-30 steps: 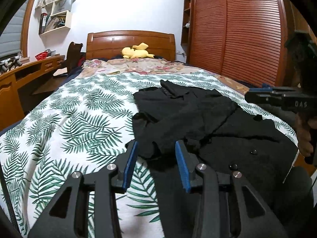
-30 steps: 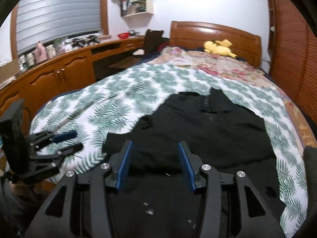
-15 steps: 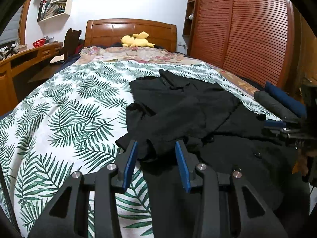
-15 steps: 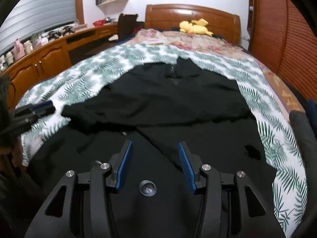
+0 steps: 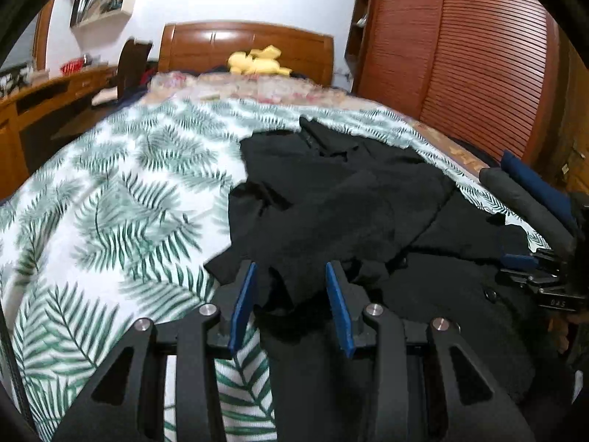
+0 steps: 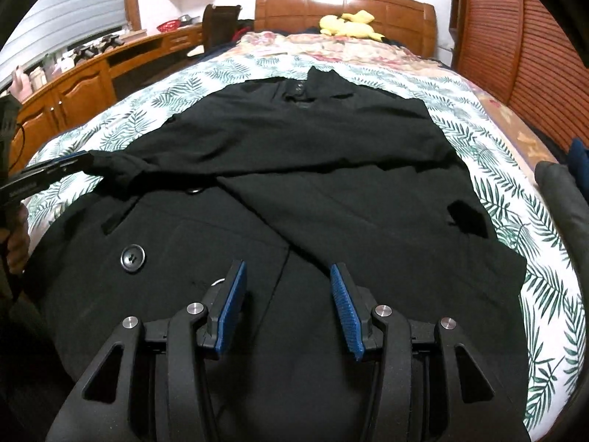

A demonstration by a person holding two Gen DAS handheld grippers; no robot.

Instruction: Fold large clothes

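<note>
black coat lies spread on the bed. left gripper jaws have just been narrowing round the sleeve cuff, not yet clenched; right gripper released over the hem. pinch the cuff fully before lifting.

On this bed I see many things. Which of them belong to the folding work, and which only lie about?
For the job:
- black coat
- left gripper, jaws just closing further, the coat's sleeve between them
- right gripper, open above the coat front
- leaf-print bedspread, under the coat

Lying about:
- yellow plush toy
- wooden desk
- wardrobe doors
- wall shelf
</note>
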